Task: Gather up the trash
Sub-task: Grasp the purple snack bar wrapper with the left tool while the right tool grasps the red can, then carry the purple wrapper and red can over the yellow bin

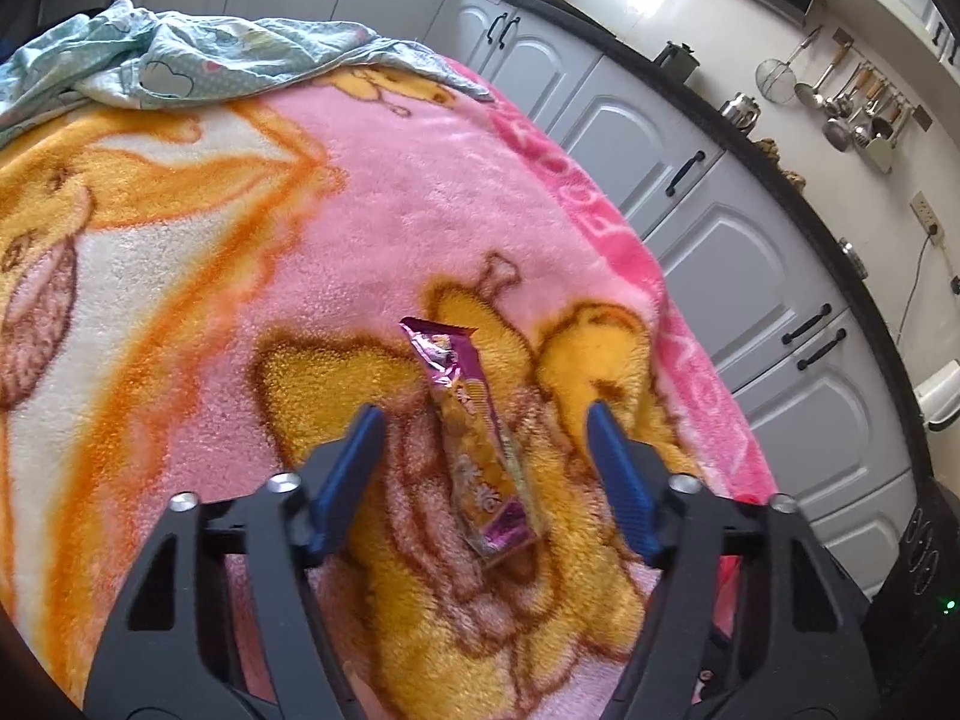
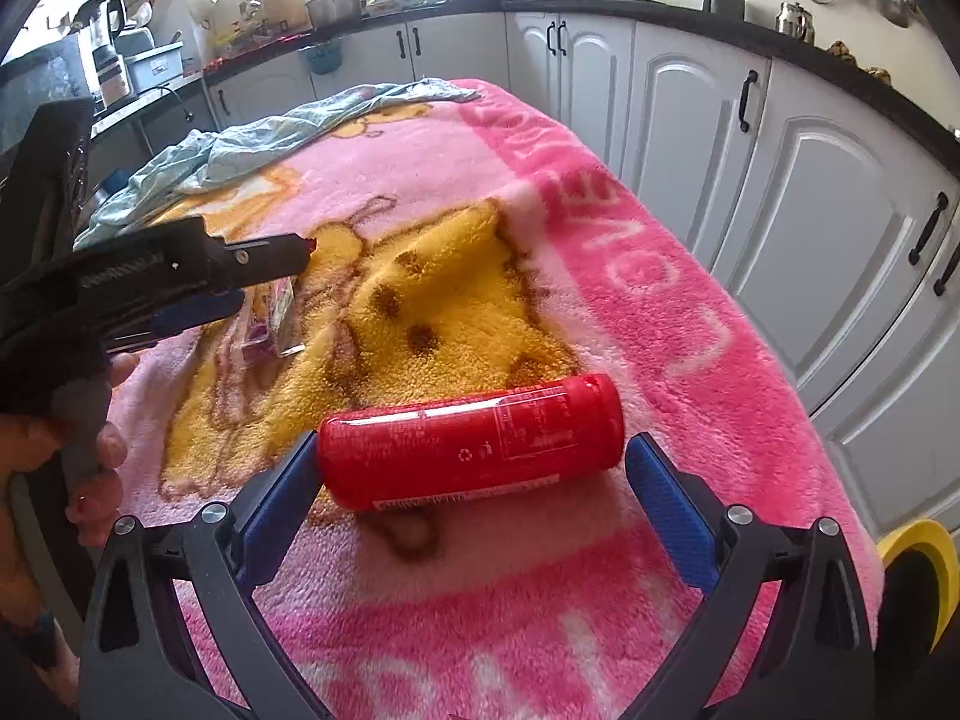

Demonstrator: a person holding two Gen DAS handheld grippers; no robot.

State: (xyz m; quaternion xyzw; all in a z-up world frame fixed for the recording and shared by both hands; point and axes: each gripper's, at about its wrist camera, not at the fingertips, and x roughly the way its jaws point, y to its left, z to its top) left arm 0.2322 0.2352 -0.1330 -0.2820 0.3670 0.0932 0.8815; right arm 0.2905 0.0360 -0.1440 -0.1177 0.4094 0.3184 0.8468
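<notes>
A purple and yellow snack wrapper point(image 1: 477, 444) lies flat on the pink and yellow blanket point(image 1: 420, 210). My left gripper point(image 1: 483, 414) is open, its blue fingers on either side of the wrapper just above it. In the right wrist view a red can point(image 2: 468, 441) lies on its side on the blanket point(image 2: 600, 300). My right gripper point(image 2: 474, 456) is open, its blue fingers straddling the can's two ends. The left gripper point(image 2: 180, 282) also shows there at the left, over the wrapper point(image 2: 273, 324).
A crumpled pale blue cloth point(image 1: 180, 54) lies at the blanket's far end. White kitchen cabinets point(image 1: 750, 276) run along the right side under a dark counter with utensils. A yellow-rimmed bin point(image 2: 921, 576) stands low at the right.
</notes>
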